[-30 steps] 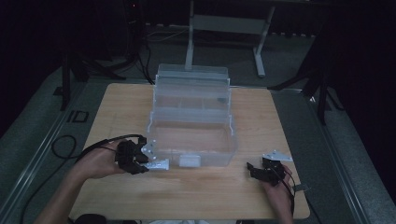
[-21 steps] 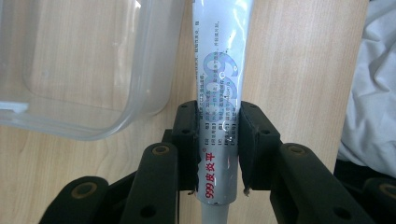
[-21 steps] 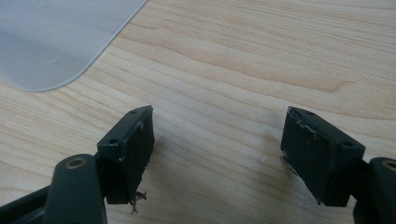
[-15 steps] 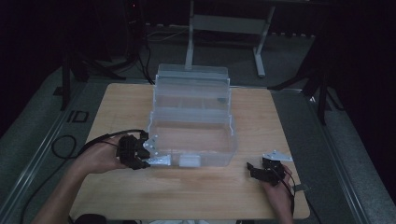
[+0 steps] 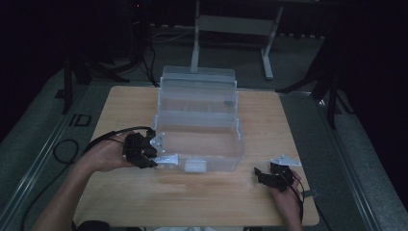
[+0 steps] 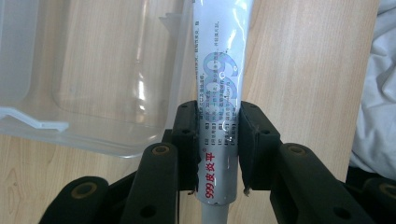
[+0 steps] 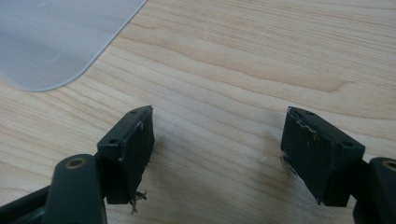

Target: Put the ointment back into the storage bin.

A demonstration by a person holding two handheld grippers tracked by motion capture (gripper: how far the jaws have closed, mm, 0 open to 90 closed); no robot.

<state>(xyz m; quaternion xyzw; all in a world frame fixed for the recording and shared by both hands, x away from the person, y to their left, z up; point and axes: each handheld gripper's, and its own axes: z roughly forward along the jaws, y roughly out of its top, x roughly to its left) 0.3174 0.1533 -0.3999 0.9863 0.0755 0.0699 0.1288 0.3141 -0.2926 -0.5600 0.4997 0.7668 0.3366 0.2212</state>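
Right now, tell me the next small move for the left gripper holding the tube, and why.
Probably carry it a little further over the rim and into the clear box. The left gripper is shut on the silver tube, which sits at the box's near left corner, its far end over bare table beside the wall, not yet inside. The right gripper rests open on the table.

I saw the silver ointment tube [image 6: 217, 107], printed with red and blue lettering, clamped lengthwise between my left jaws, its flat end reaching past them beside the clear box [image 6: 88, 74].
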